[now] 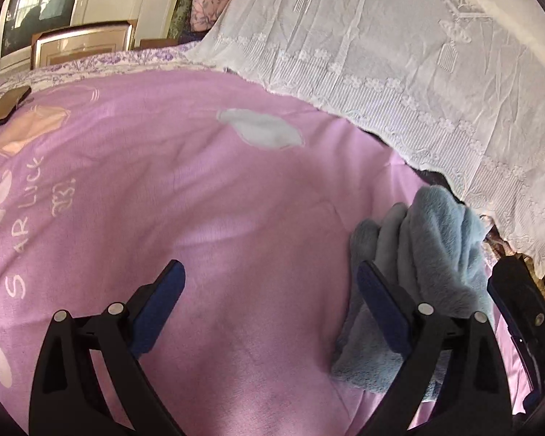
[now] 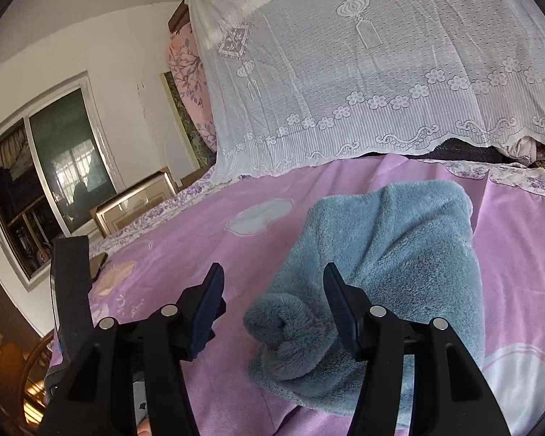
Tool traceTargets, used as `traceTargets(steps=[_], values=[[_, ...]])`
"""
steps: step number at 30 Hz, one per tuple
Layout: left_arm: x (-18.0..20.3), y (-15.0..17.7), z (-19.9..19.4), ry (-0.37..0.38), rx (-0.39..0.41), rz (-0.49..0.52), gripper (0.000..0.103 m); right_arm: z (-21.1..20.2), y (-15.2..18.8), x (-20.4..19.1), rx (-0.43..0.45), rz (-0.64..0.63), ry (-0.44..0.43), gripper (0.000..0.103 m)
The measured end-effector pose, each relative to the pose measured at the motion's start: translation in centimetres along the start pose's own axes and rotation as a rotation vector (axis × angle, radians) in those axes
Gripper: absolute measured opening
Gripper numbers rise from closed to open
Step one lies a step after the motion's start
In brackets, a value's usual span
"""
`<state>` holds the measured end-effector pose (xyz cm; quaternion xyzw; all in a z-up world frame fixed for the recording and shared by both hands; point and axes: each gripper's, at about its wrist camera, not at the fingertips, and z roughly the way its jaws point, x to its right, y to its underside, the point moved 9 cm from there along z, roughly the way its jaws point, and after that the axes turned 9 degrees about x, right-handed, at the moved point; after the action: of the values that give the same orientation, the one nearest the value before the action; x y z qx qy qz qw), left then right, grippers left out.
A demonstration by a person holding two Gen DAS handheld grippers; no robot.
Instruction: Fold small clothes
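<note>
While the blue fleece (image 2: 381, 254) lies bunched on the pink sheet (image 1: 200, 200), left gripper (image 1: 269, 290) gapes wide beside it, right gripper (image 2: 272, 290) half-open, gripping nothing.

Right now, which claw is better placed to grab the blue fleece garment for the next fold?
Right, probably. The right claw is open with the blue fleece garment bunched straight ahead between its fingers. The left claw is open over bare pink bedsheet, the garment off to its right.

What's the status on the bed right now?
Left gripper open, empty. Right gripper open, over blue fleece garment, not gripping. Nothing blocking.
</note>
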<state>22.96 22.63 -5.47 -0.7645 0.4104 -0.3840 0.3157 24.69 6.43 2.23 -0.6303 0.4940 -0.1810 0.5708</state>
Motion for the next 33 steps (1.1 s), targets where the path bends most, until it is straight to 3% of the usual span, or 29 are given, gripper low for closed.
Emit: traceTargets(steps=[4,8,9,12,16,18,20,23,28,33], values=[[2.9,-0.9,-1.6,0.06,0.072,0.074,0.096,-2.0,-2.2,2.8,0.058,0.077,0.024,0.058],[5.9,-0.9,-2.0,0.102,0.086,0.136,0.097,-3.1,-2.7,7.8,0.077,0.113,0.189,0.054],[6.4,-0.9,-2.1,0.115,0.091,0.142,0.097,-3.3,-2.4,9.1,0.069,0.123,0.233,0.049],[8.5,-0.5,-2.7,0.166,0.114,0.177,0.098,-2.9,-0.9,11.6,0.02,0.161,0.29,0.043],[10.0,1.1,-1.6,0.055,0.124,0.366,0.098,-0.9,1.7,11.1,-0.07,0.126,0.29,0.041],[8.8,1.9,0.3,-0.072,0.092,0.408,0.099,0.1,2.8,10.5,-0.088,0.081,0.319,0.041],[7.1,2.9,2.4,-0.11,-0.007,0.382,0.099,1.0,3.8,9.3,-0.12,0.024,0.302,0.044],[4.6,3.6,3.8,-0.06,-0.123,0.221,0.099,2.2,4.7,7.9,-0.131,-0.076,0.306,0.051],[4.9,3.4,3.2,-0.045,-0.073,0.235,0.099,2.6,5.3,9.6,-0.15,0.009,0.236,0.053],[5.1,2.1,2.1,-0.014,-0.034,0.179,0.099,2.5,5.2,9.5,-0.146,-0.016,0.248,0.053]])
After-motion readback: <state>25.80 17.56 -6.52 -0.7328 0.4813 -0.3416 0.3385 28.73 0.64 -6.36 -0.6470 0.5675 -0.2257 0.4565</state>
